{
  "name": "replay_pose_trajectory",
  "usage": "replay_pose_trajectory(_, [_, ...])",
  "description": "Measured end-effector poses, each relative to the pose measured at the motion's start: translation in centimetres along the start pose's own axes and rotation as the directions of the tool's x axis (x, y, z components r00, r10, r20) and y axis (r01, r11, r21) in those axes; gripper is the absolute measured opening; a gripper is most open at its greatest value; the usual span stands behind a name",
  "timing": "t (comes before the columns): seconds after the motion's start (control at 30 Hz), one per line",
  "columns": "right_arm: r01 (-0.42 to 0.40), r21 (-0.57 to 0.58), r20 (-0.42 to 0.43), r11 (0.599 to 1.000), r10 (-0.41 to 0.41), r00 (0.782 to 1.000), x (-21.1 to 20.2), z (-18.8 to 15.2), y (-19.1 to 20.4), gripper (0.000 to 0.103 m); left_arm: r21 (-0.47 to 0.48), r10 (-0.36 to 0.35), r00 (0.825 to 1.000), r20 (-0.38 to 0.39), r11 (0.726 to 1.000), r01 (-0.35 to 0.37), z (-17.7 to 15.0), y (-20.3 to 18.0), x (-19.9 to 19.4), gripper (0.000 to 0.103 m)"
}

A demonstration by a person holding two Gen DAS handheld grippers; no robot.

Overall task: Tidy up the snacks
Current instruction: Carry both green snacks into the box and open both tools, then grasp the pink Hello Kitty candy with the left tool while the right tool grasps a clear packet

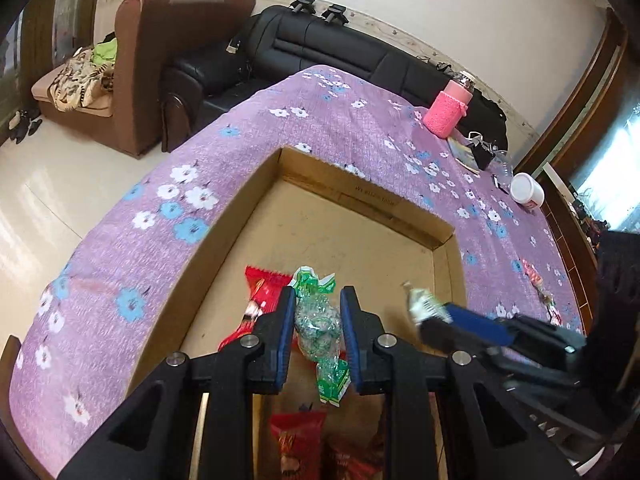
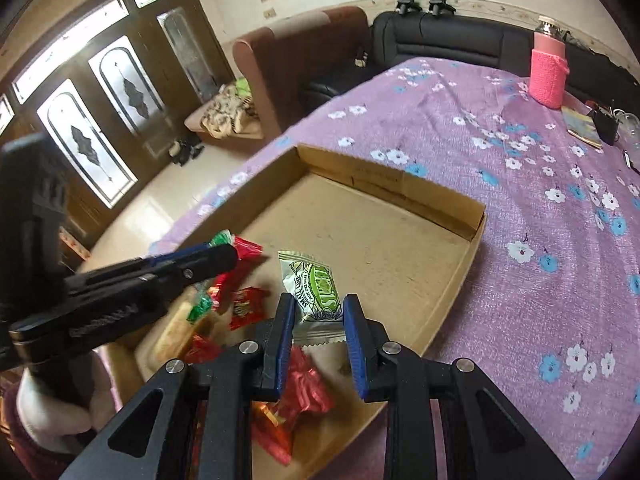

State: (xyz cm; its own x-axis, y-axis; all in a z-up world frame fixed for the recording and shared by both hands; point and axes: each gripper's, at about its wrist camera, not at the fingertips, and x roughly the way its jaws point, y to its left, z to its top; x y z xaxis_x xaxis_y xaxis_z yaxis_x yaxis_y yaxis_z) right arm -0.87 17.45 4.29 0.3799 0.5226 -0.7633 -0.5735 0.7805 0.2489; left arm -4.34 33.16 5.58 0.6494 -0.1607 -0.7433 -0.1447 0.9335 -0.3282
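A shallow cardboard box [image 1: 360,200] [image 2: 472,216] lies on the purple flowered tablecloth. My left gripper [image 1: 318,312] is shut on a green twist-wrapped candy [image 1: 318,324] above the box's near end. My right gripper [image 2: 318,316] is shut on a white and green snack packet [image 2: 316,292], held over the box floor. The right gripper also shows at the right of the left wrist view [image 1: 436,316], and the left gripper at the left of the right wrist view [image 2: 216,258]. Red wrapped snacks [image 1: 260,300] [image 2: 304,384] lie in the box's near end.
A pink sleeved bottle [image 1: 446,110] [image 2: 548,76], a white jar [image 1: 526,192], a booklet and small black items stand at the table's far right. A loose snack [image 1: 538,284] lies on the cloth right of the box. Sofas stand behind the table.
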Motion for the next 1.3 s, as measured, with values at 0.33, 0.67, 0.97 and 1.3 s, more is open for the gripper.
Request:
replay_pose_trajectory(0.33, [0.085,0.024,0.011,0.996,-0.085,0.996,-0.1,-0.1,-1.0,0.035,-0.042,-0.062,0.998,-0.002,0.997,0.062,1.1,-0.4,0.7,0.044])
replay_pose_trajectory(0.67, [0.114,0.127,0.129,0.985,-0.131,0.983,-7.2,-2.1,-5.5,0.042,0.032,-0.102,0.98,0.169,0.995,0.098,-0.9,-6.4,-7.1,0.086])
replay_pose_trajectory(0.97, [0.286,0.358,0.147,0.889,-0.356,0.923,-16.6,-9.4,-17.6,0.042,0.112,-0.35,0.935,0.05,0.933,0.343,-5.7,-15.0,-6.7,0.089])
replay_pose_trajectory(1.3, [0.363,0.529,0.09,0.767,-0.476,0.875,-19.9,-9.2,-29.9,0.042,0.156,-0.312,0.948,-0.057,0.935,0.317,-8.3,-19.4,-3.4,0.089])
